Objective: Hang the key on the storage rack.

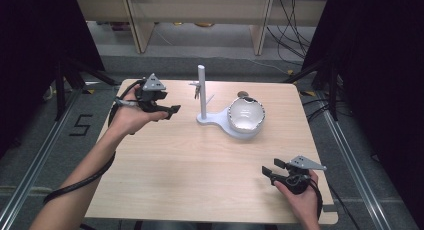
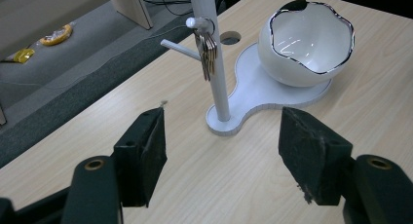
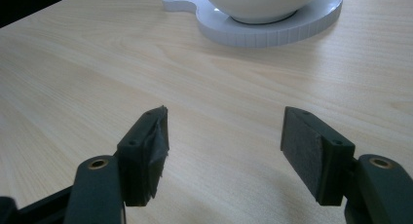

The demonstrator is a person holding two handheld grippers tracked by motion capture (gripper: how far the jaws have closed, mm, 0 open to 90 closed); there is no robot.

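A bunch of keys (image 2: 208,56) hangs from a short peg near the top of a white stand (image 2: 217,63), its long axis straight down along the post. Seen in the left gripper view, the keys lie ahead of the left gripper (image 2: 221,151) and slightly above its line, roughly centred between the two jaws but well apart from them. The jaws stand wide, nothing between the pads, so this gripper is released. In the high view the left gripper (image 1: 167,110) points across the counter (image 1: 200,165) toward the post, with bare wood between.

The stand's flat base curves away to the far side of the post from this gripper and carries a white bowl (image 2: 307,44) with a wavy dark-edged rim.

The right gripper (image 3: 221,151) rests low near the counter's near edge, jaws spread and empty, also released; the base and bowl lie well ahead of it. In the high view the right gripper (image 1: 272,170) is clearly farther from the keys than the left, so I judge the left hand better placed to reach them, closing across the hanging bunch.
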